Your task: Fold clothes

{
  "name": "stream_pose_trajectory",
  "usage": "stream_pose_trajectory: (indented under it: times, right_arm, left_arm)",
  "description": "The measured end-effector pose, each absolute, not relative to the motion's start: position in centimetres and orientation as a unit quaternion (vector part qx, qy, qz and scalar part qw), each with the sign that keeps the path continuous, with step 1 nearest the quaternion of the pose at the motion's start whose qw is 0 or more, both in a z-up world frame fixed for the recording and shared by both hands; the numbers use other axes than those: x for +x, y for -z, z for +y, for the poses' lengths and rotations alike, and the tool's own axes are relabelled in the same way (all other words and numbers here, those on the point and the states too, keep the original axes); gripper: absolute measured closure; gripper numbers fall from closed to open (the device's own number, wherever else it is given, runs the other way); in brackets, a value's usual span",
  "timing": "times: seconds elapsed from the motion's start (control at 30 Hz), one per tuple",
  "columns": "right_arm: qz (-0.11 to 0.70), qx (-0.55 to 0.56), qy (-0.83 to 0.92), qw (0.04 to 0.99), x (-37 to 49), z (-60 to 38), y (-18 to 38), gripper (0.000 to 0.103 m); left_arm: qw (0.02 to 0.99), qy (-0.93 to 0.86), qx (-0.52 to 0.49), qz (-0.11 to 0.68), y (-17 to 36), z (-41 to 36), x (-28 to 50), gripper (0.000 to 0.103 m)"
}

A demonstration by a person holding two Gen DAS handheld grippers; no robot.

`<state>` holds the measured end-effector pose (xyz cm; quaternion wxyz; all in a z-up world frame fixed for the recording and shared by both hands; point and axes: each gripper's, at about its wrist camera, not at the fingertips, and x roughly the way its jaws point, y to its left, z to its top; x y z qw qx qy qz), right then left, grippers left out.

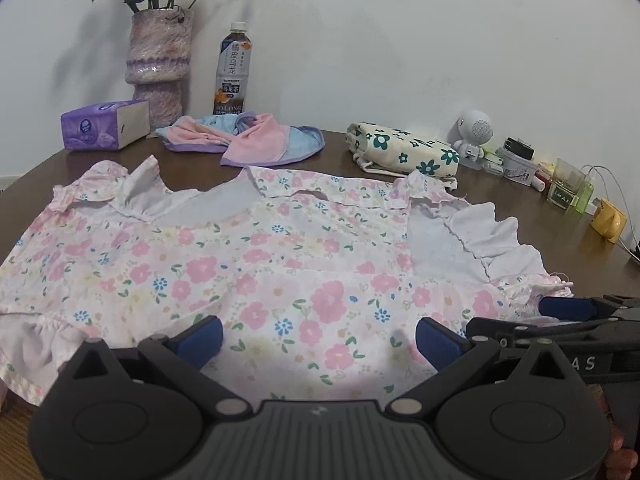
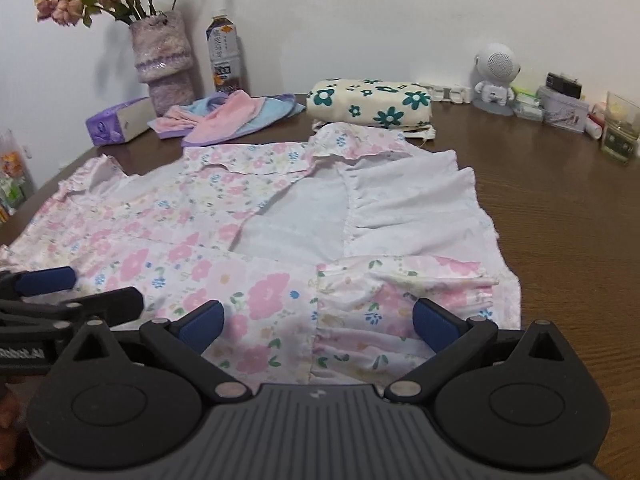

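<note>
A pink floral dress (image 1: 256, 264) lies spread flat on the brown table (image 1: 200, 166), neckline toward the wall. Its white inner lining and ruffle (image 2: 404, 208) show on the right side, where the sleeve is turned over. My left gripper (image 1: 320, 338) is open just above the dress's near hem, with nothing between its blue pads. My right gripper (image 2: 318, 326) is open too, over the hem's gathered right part (image 2: 384, 300). The two grippers sit side by side: the right one's fingers (image 1: 568, 308) show in the left wrist view, and the left one's fingers (image 2: 46, 280) in the right wrist view.
Along the wall stand a vase of dried roses (image 1: 158, 68), a tea bottle (image 1: 232, 72) and a purple tissue pack (image 1: 102, 124). A pink and blue cloth (image 1: 248, 140), a folded cream floral bundle (image 1: 404, 148), a white speaker (image 2: 494, 76) and small clutter (image 2: 560, 104) lie behind the dress.
</note>
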<state>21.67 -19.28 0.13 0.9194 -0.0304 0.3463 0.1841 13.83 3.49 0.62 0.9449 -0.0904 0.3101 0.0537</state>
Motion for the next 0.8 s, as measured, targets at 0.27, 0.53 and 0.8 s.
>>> stream_pose_trajectory:
  times: [0.27, 0.53, 0.8]
  right_arm:
    - [0.34, -0.056, -0.177, 0.922, 21.37, -18.73, 0.17, 0.001]
    - [0.335, -0.055, -0.177, 0.924, 21.26, -18.74, 0.19, 0.001]
    - [0.336, -0.057, -0.176, 0.923, 21.28, -18.76, 0.18, 0.001]
  left_arm:
    - [0.945, -0.053, -0.086, 0.312, -0.59, 3.44, 13.85, 0.0]
    - [0.945, -0.053, -0.083, 0.313, -0.55, 3.35, 13.88, 0.0]
    - [0.945, -0.053, -0.082, 0.313, -0.54, 3.32, 13.89, 0.0]
